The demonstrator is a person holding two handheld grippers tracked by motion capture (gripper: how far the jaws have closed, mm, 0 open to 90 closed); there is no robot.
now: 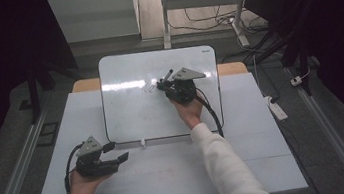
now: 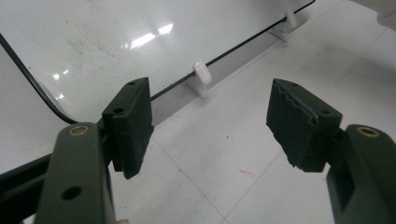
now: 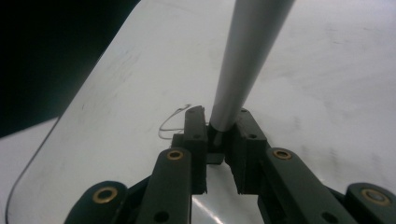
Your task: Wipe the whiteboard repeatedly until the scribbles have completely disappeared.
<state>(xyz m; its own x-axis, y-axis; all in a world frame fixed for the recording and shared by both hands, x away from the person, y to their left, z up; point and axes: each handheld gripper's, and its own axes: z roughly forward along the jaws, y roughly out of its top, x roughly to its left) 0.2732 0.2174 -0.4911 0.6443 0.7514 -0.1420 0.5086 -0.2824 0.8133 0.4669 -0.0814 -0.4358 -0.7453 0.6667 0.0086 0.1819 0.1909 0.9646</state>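
A white whiteboard (image 1: 132, 117) lies flat on the table, its surface also in the right gripper view (image 3: 327, 93) and the left gripper view (image 2: 93, 37). My right gripper (image 1: 164, 85) hovers over the board's upper middle, shut on a grey marker (image 3: 247, 56) that stands up between the jaws. A thin drawn squiggle (image 3: 170, 123) sits on the board just left of the right gripper (image 3: 219, 126). My left gripper (image 1: 118, 152) rests by the board's bottom left corner; in its own view the left gripper (image 2: 210, 112) is open and holds nothing.
The grey-white table (image 1: 170, 178) has bare room in front of the board. White clips (image 2: 202, 74) hold the board's near edge. A power strip (image 1: 277, 109) and cables lie on the floor at the right. A desk frame (image 1: 165, 17) stands behind.
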